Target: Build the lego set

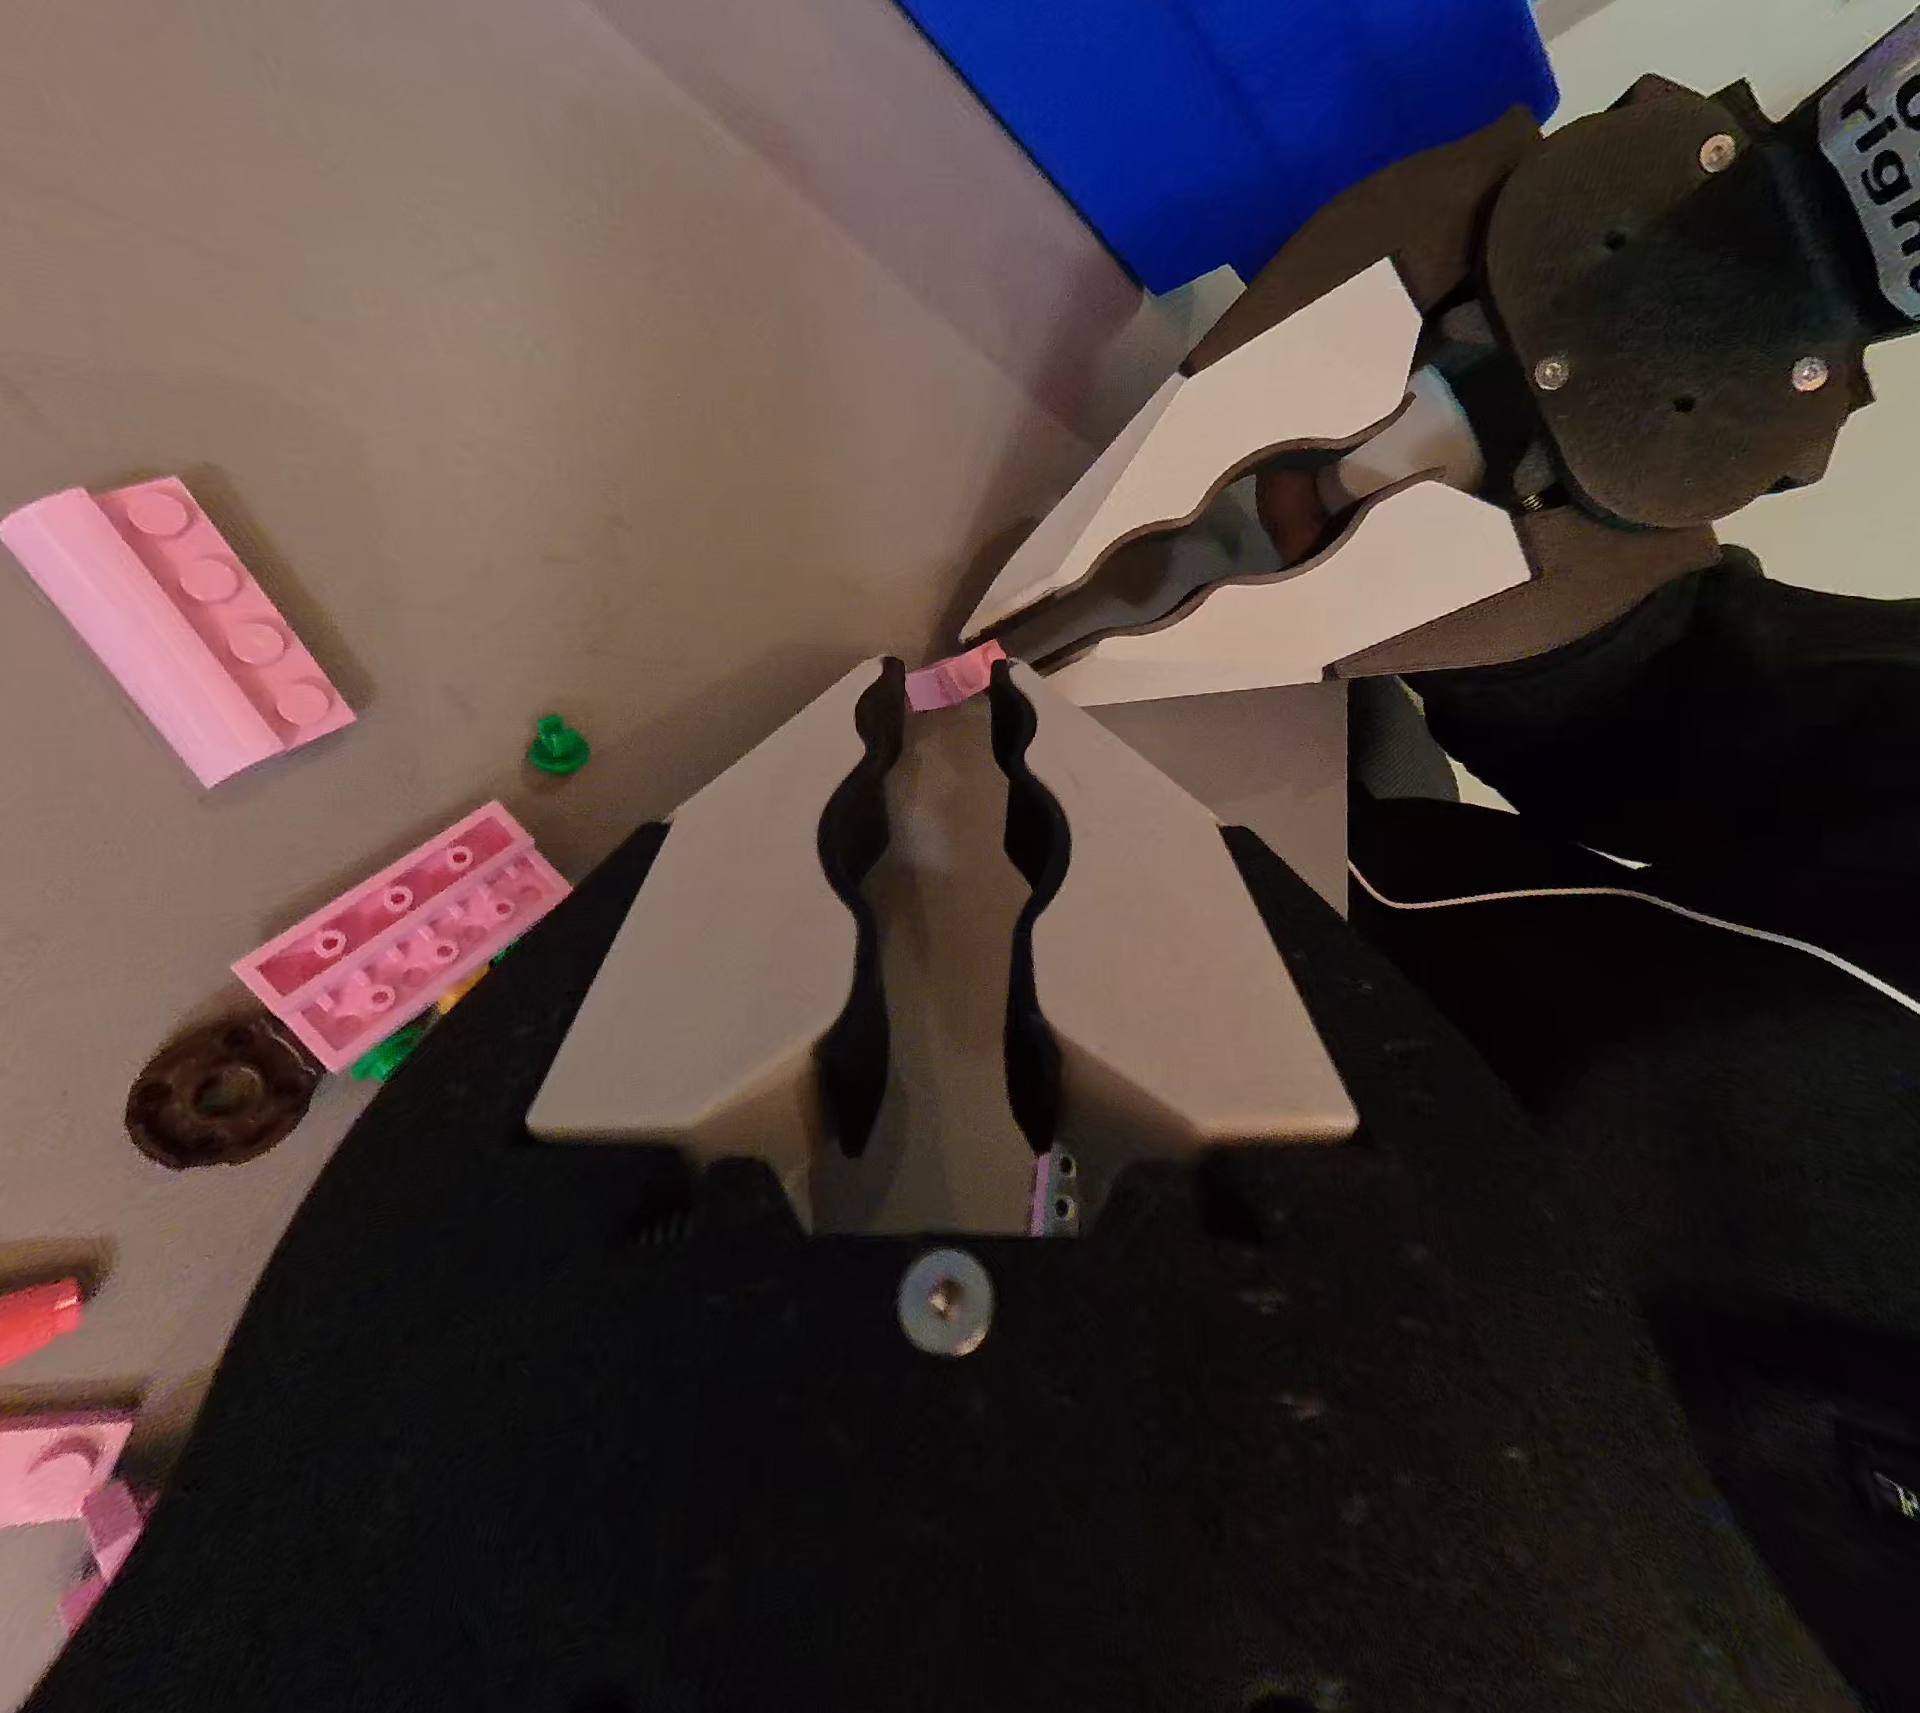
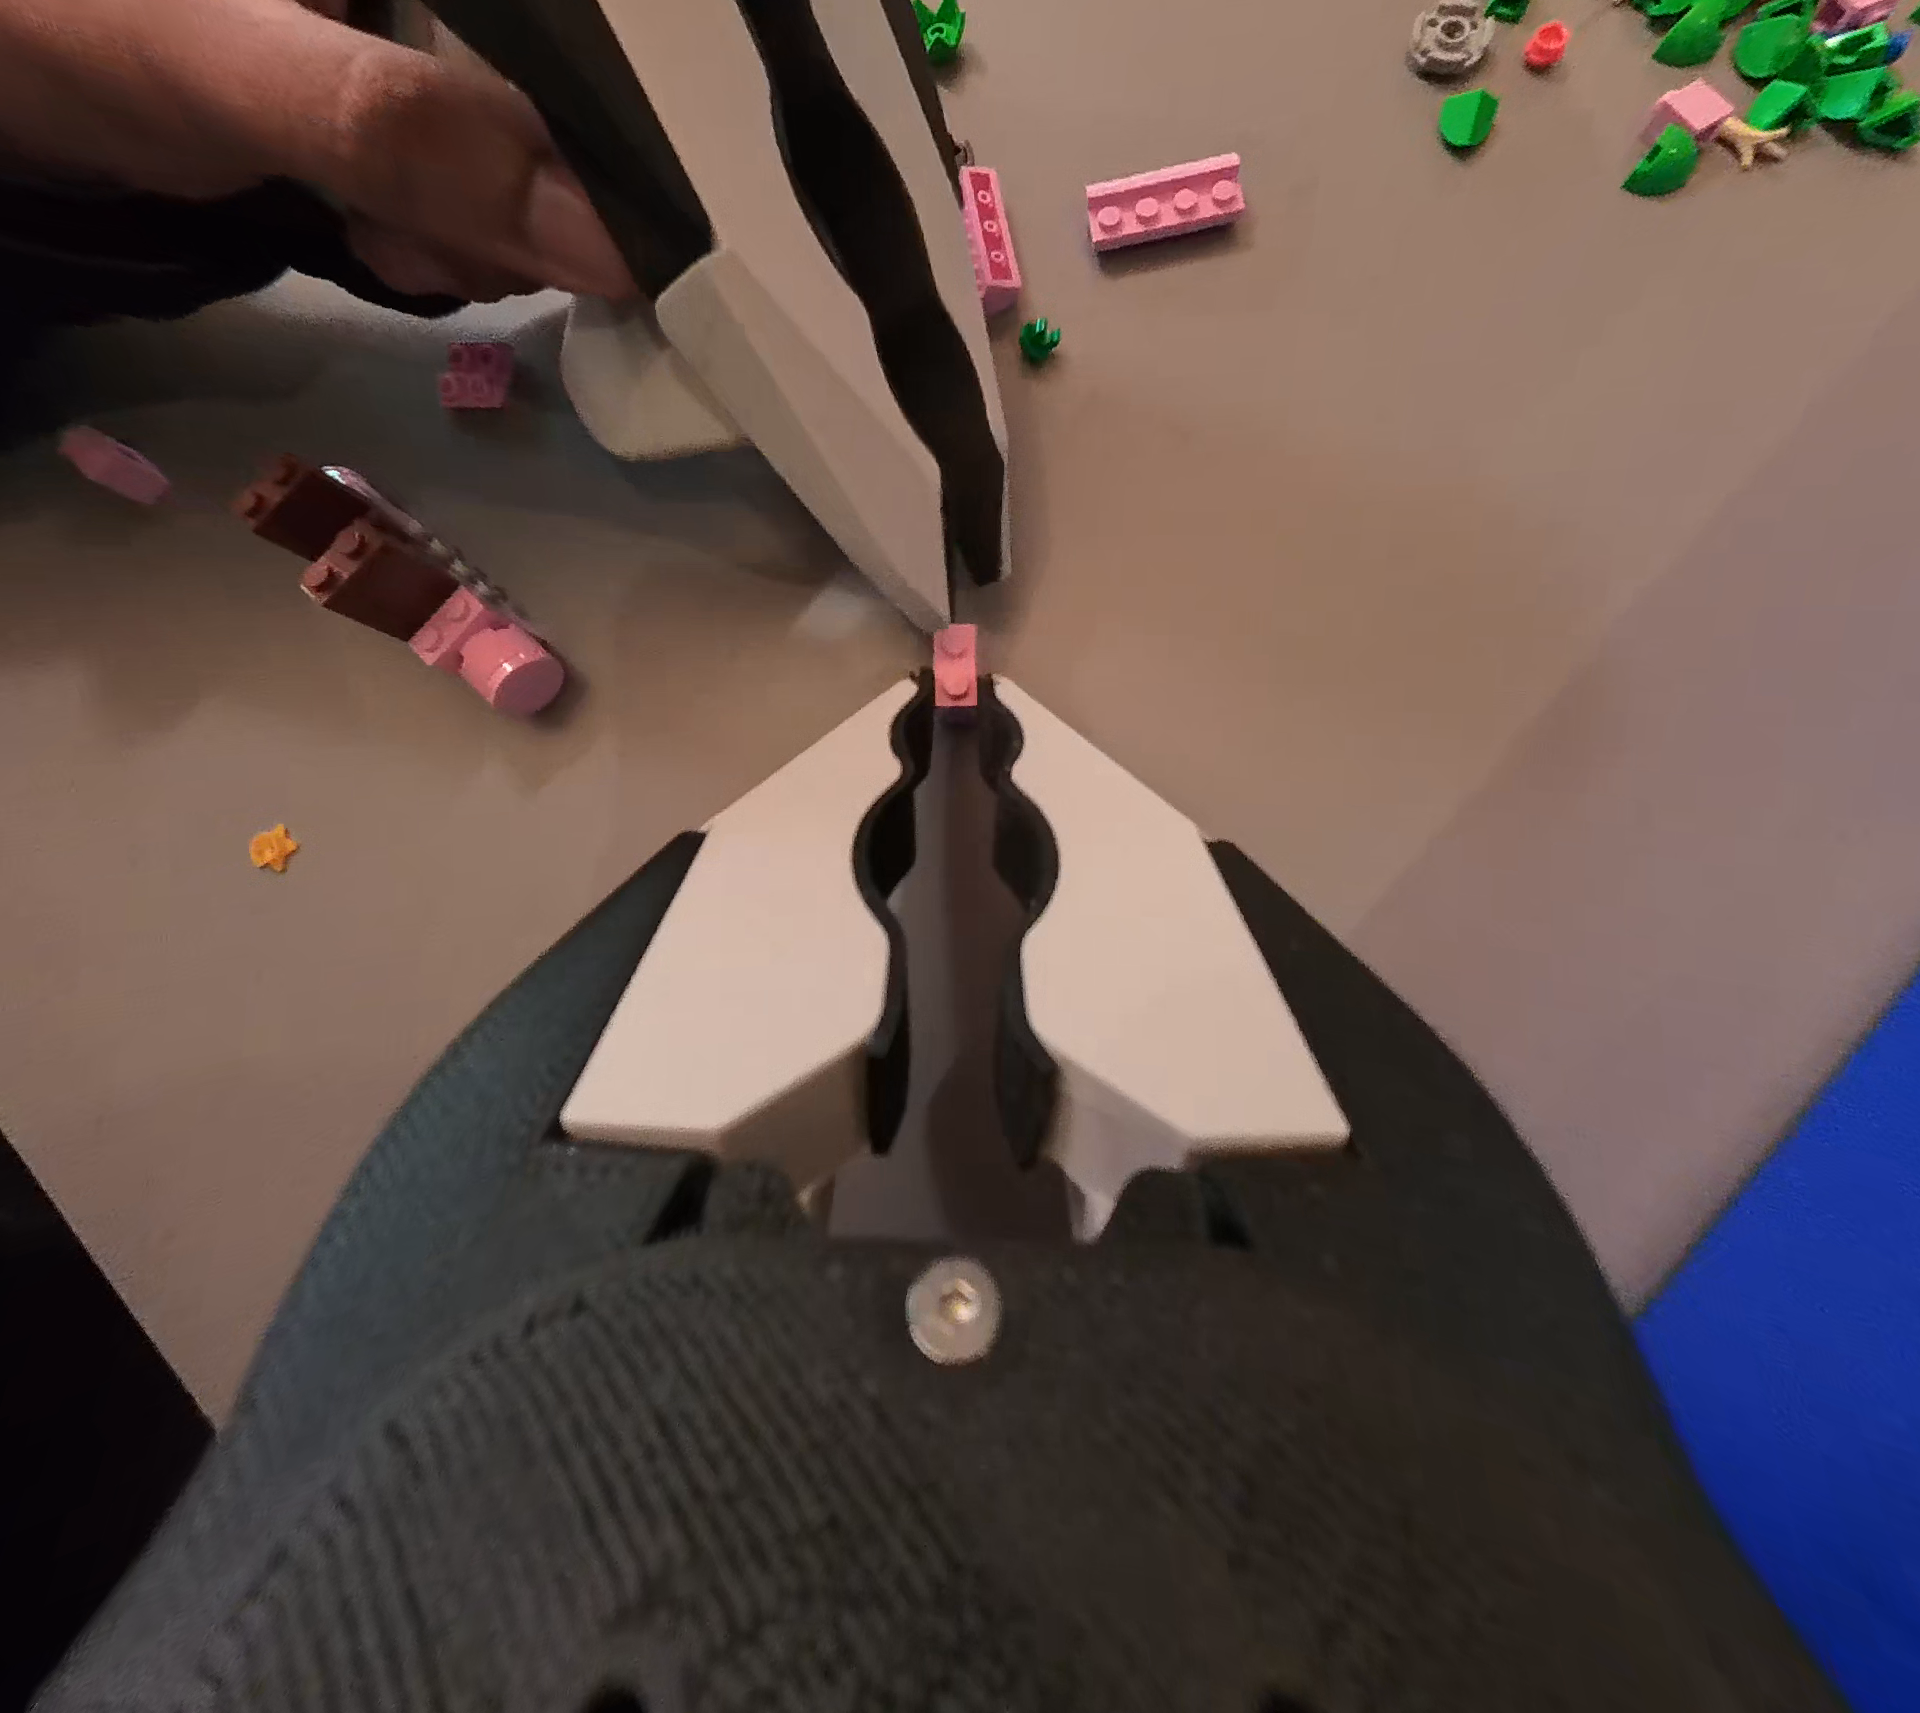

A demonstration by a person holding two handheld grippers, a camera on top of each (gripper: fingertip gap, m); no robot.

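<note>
Small pink brick (image 2: 955, 669): pinched at the very tips of the right hand-held gripper (image 2: 953, 689), up above the counter (image 2: 1351, 520).
Left hand-held gripper (image 1: 943, 676): its tips sit on the brick's other end; cannot tell if it squeezes.
Other bricks: lying around on the counter.

My two grippers' tips nearly touch; pink brick (image 2: 992, 235) crowds left gripper (image 2: 961, 593); I see open table (image 2: 1403, 624) rightward
</note>
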